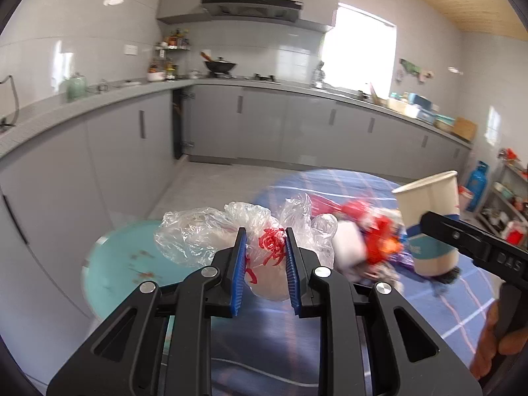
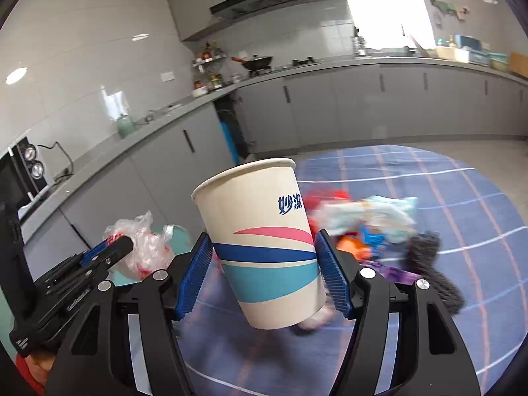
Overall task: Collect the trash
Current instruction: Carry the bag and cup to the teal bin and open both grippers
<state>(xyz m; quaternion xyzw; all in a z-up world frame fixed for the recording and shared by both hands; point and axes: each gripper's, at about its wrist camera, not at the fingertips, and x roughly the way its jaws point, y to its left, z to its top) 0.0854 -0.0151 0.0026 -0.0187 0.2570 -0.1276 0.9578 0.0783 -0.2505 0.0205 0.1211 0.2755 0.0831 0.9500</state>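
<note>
Left claw (image 1: 265, 257) is clenching a bag (image 1: 270, 264); right claw (image 2: 264, 274) is gripping a cup (image 2: 264, 244). Both pickups look done; next comes a bin beyond them.

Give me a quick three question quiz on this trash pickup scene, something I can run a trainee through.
1. True or false: the paper cup sits between the pads of the right gripper.
2. What does the left gripper hold? A) a clear plastic bag with red print B) a glass bottle C) a spoon
3. Fill in: the remaining litter pile lies on a blue ____ tablecloth.

Key: 1 true; 2 A; 3 checked.
</note>
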